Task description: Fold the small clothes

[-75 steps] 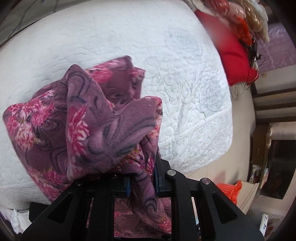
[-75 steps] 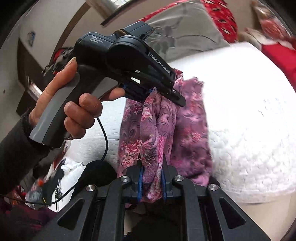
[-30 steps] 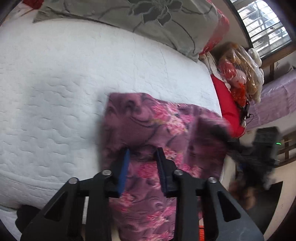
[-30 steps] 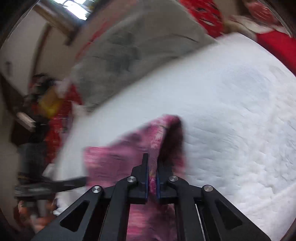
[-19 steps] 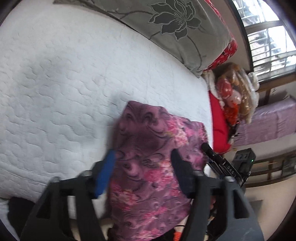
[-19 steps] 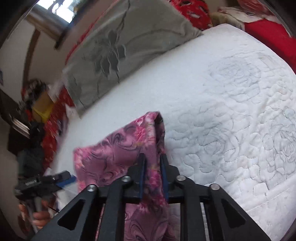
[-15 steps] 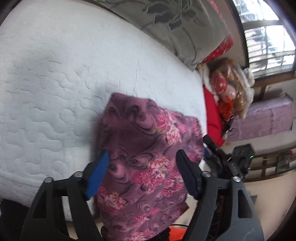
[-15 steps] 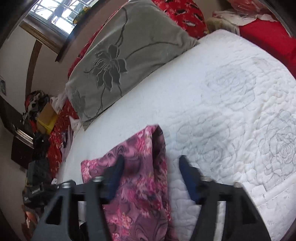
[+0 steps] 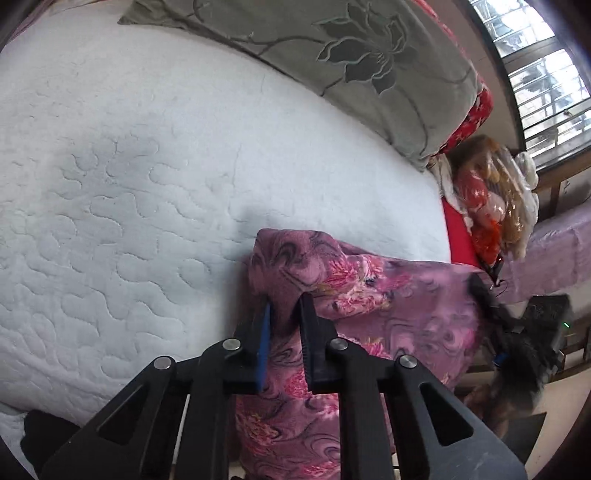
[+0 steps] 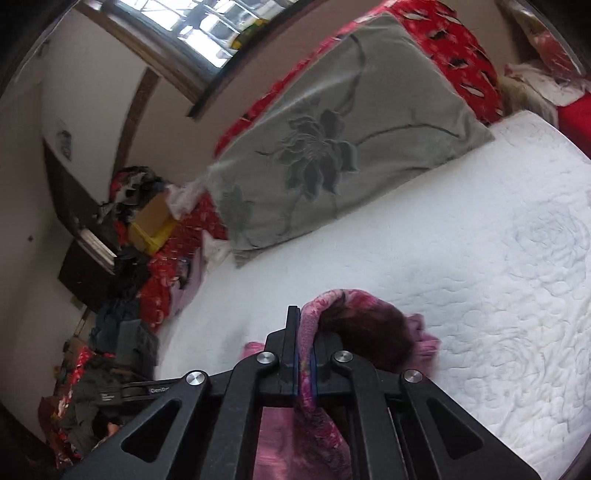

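The left gripper (image 9: 284, 306) pinches a raised fold of a purple floral garment (image 9: 369, 295), its two black fingers (image 9: 314, 332) pressed close on the cloth near the garment's far left corner. The right gripper (image 10: 303, 332) is clamped nearly flat on another bunched edge of the same garment (image 10: 354, 317), pink fabric squeezed between its fingers and hanging below them. The garment lies at the near edge of a white quilted mattress (image 9: 129, 192), partly draping over that edge toward the camera. Ahead of both grippers the mattress stretches broad and bare up to a grey pillow with a flower pattern (image 9: 351, 55) at the far side. Red bedding (image 10: 454, 55) lies behind the pillow. Off the mattress, in the right wrist view, a pile of clothes and boxes (image 10: 140, 214) crowds the floor to the left, below a window (image 10: 192, 29).
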`<state>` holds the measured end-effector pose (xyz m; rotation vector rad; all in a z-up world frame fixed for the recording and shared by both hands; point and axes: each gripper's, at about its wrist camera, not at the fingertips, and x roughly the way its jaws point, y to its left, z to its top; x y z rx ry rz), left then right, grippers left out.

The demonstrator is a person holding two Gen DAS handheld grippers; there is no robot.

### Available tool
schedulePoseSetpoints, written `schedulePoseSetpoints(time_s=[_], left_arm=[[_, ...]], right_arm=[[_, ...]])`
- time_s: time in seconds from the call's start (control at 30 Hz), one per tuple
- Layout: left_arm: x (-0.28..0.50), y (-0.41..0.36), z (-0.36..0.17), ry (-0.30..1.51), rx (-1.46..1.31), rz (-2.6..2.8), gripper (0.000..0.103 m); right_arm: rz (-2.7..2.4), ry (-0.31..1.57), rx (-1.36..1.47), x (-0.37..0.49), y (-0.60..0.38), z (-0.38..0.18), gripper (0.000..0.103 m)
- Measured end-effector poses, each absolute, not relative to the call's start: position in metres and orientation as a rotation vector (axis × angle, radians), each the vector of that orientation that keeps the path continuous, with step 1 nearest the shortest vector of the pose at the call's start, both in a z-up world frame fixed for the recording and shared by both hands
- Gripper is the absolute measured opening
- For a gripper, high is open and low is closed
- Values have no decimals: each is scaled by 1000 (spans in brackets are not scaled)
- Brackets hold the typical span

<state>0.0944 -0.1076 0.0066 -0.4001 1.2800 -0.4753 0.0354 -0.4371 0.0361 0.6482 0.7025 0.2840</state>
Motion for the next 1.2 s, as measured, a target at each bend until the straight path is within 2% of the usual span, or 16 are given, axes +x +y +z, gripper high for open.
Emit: schedulePoseSetpoints(time_s=[0.2,0.33,0.4,0.43,0.53,0.57,0.6,0.73,0.8,0.9,0.93,1.0,1.07,1.13,1.17,1.2], left_arm=[[90,-112,18,1287,-350,-510,14],[64,-110,40,1248,-365,-608,17],[50,-121,42,1232,-312,-627,21],[43,-131,38,1233,-266,-635,24],[41,-154,18,1284,-151,-599,24],[41,-155,16,1285,-155,-597,24],[42,-156,15,1280,-150,-589,24],[43,-164,11,1296,-114,-579,24],[41,-162,17,1317,-120,-576,24],[22,-148,26,1338,-151,-632,26],[15,-144,25,1353,-163,-652,32],[1,-136,17,1381,-204,-676,45],[-9,-137,1,1415,-211,-677,48],[-11,-138,-14,1472,-212,-640,48],[-12,-138,-20,1500,-238,-638,48],[-12,-137,-22,1510,-256,-638,48]], right_arm=[[121,978,633,46,-458,-34,10],[161,908,675,23,-463,-2,37],[224,895,676,9,-460,6,68],[246,900,674,1,-457,6,70],[253,1004,617,-3,-439,-12,62],[239,1025,593,-3,-436,-16,19],[267,1036,583,-6,-434,-18,7],[224,990,511,-17,-434,-17,7],[160,1068,449,-8,-429,-31,26],[162,1032,530,-22,-436,-15,34],[206,1012,584,-31,-441,-8,39],[273,980,634,-51,-447,0,71],[261,979,612,-67,-448,-2,77],[233,1043,590,-73,-445,-17,65],[229,1075,594,-73,-445,-25,17],[277,1087,627,-77,-443,-27,8]])
